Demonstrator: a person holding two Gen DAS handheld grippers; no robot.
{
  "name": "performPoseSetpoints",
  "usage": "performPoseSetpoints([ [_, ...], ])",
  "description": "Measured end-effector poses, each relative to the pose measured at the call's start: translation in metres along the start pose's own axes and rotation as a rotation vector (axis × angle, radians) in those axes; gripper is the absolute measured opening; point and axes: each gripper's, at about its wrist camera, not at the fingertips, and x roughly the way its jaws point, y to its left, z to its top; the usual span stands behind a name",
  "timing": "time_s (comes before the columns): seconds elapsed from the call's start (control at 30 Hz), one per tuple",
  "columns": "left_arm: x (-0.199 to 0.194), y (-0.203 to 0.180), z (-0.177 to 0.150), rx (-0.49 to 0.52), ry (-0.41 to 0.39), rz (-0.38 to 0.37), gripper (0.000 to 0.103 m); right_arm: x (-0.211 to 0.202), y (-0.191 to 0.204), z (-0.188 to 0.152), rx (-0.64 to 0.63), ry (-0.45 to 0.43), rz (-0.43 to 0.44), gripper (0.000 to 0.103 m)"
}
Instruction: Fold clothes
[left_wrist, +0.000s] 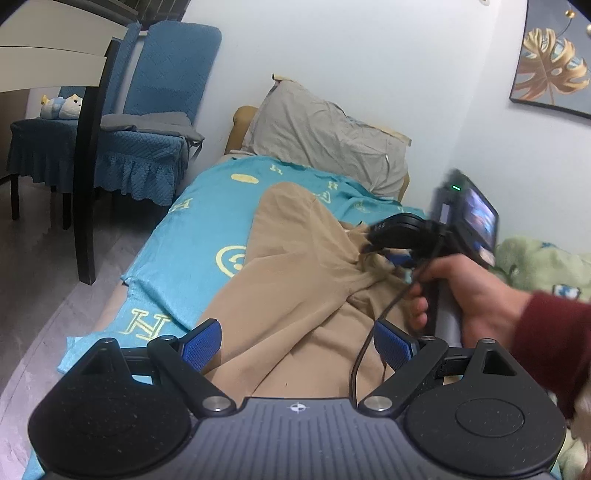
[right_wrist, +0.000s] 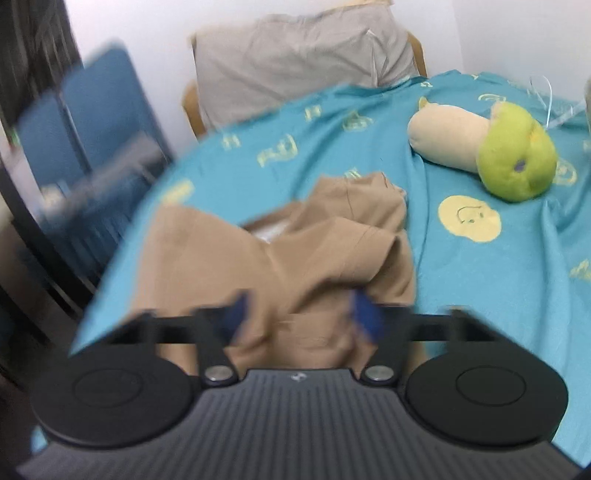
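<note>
Garment (left_wrist: 295, 280) lay bunched on the bed (left_wrist: 192, 236), just ahead of your left gripper (left_wrist: 297, 343), whose fingers stood wide and empty. Your right gripper (right_wrist: 301, 314) also had wide fingers, cloth between them, nothing pinched. Closing there could have grabbed several layers and dragged the heap.

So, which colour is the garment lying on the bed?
Tan, plain; the garment shows best in the left wrist view.
</note>
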Motion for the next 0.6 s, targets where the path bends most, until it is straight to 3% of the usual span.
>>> performPoseSetpoints([
  [0.17,0.004,-0.004,-0.004,0.044,0.003,0.001,0.091,0.011,0.000,0.009,-0.034,-0.022,-0.046,0.006],
  [0.33,0.012,-0.009,-0.009,0.105,0.016,0.007,0.091,0.018,-0.007,0.013,-0.008,0.020,-0.042,0.011],
  [0.37,0.012,-0.011,-0.009,0.119,0.015,0.010,0.091,0.015,-0.008,0.014,-0.011,0.042,-0.035,0.019],
  [0.4,0.012,-0.011,-0.009,0.129,0.013,0.008,0.091,0.011,-0.008,0.014,-0.017,0.065,-0.029,0.047],
  [0.43,0.011,-0.012,-0.008,0.135,0.008,0.004,0.091,0.004,-0.007,0.014,-0.025,0.082,-0.014,0.063],
  [0.47,0.010,-0.012,-0.008,0.140,0.003,0.002,0.091,-0.009,-0.007,0.012,-0.020,0.087,0.012,0.086],
  [0.6,0.003,-0.016,-0.008,0.200,-0.034,0.027,0.091,-0.077,-0.003,0.008,-0.011,0.111,0.105,0.090],
])
